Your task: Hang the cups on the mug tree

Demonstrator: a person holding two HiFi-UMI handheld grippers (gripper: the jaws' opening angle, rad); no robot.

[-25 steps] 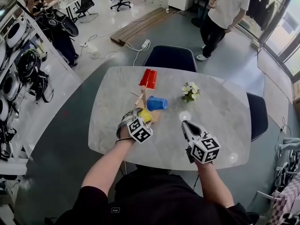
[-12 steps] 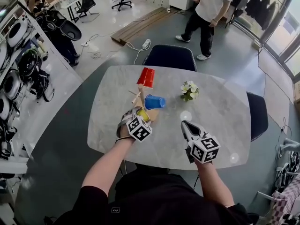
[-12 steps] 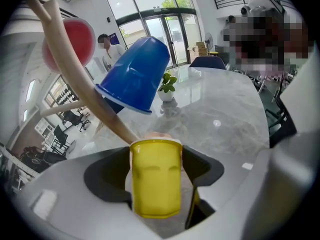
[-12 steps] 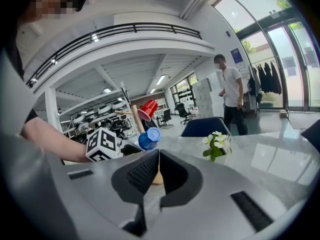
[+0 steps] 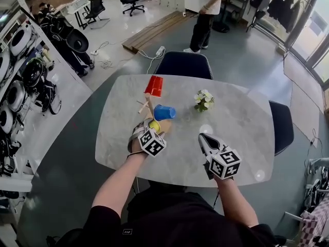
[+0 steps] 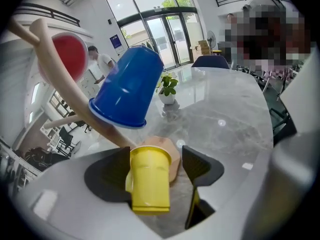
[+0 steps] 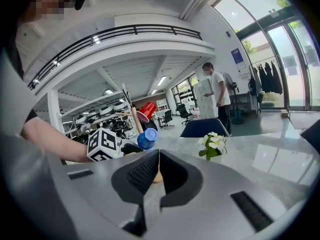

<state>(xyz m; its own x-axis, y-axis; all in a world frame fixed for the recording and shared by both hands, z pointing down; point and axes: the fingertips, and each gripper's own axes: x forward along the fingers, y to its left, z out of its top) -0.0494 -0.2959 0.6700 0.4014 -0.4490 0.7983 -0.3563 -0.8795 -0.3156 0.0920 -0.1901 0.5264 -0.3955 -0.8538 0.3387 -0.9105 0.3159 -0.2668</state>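
Overhanging the yellow cup [image 6: 149, 179], the blue cup [image 6: 127, 86]; flowers [image 6: 168, 86] beyond.

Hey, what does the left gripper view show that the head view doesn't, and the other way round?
Only the left gripper view shows how the left claw stands. Its jaws are apart around the yellow cup, with a gap on one side.

Only the head view shows the right claw and its marker cube.

Both show the yellow cup, the red cup and blue cup hanging on the mug tree, the flowers and the marble table.
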